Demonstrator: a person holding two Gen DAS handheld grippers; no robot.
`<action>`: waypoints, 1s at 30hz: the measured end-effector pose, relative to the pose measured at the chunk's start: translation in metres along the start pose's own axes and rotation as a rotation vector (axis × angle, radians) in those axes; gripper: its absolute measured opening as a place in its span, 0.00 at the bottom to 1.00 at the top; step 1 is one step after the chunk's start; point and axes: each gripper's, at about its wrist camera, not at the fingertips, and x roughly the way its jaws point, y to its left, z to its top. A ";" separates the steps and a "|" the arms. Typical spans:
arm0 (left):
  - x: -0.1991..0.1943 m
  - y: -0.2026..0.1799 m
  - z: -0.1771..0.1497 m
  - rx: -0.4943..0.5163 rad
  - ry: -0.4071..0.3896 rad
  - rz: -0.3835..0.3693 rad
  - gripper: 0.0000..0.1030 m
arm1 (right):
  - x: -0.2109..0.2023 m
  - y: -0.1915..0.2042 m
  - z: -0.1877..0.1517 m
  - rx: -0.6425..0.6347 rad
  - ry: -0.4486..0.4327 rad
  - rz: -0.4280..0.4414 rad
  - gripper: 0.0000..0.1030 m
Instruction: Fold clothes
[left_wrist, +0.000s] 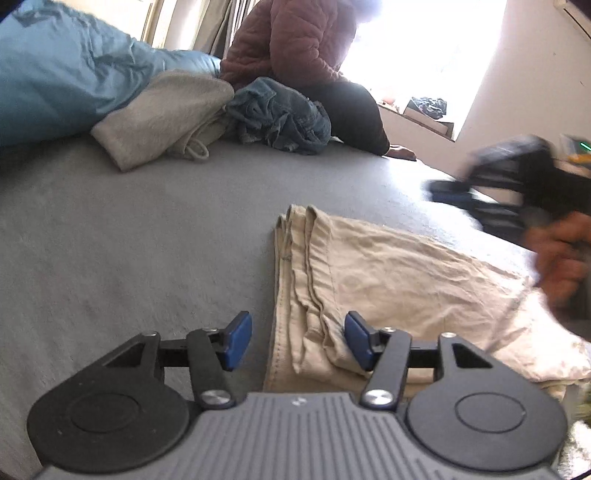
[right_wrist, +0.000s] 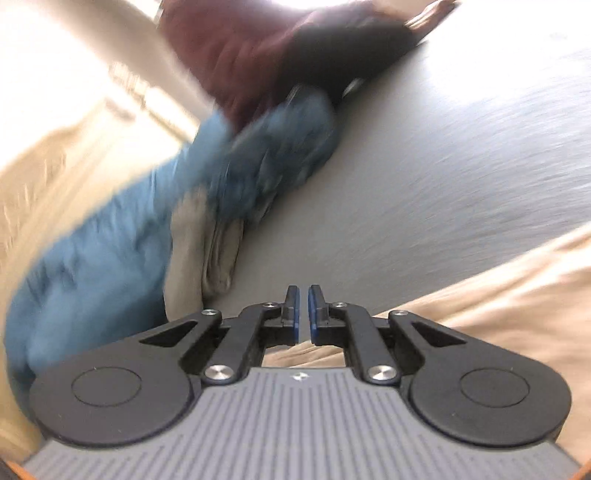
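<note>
Left claw (left_wrist: 298, 341) I hold spread over the beige garment's (left_wrist: 388, 280) edge at lower centre; right claw (right_wrist: 303, 310) pressed together, empty.

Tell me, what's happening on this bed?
Someone is folding clothes with two hand-held grippers. The left gripper is open at the edge of the folded beige garment on the grey bed. The right gripper is shut on nothing. A blue jeans heap and a grey garment wait beyond.

Our left gripper (left_wrist: 298, 341) and right gripper (right_wrist: 302, 311) have black arms, blue pads, silver screws beside a ribbed grey body (right_wrist: 301, 424).
</note>
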 end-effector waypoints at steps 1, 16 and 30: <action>-0.003 -0.002 0.003 0.013 -0.020 0.004 0.56 | -0.022 -0.010 0.003 0.016 -0.027 -0.026 0.06; 0.057 -0.070 0.007 0.170 0.152 -0.111 0.70 | -0.128 -0.135 -0.017 0.069 -0.007 -0.466 0.19; 0.053 -0.073 0.007 0.165 0.169 -0.099 0.72 | -0.133 -0.065 -0.036 -0.261 0.106 -0.495 0.58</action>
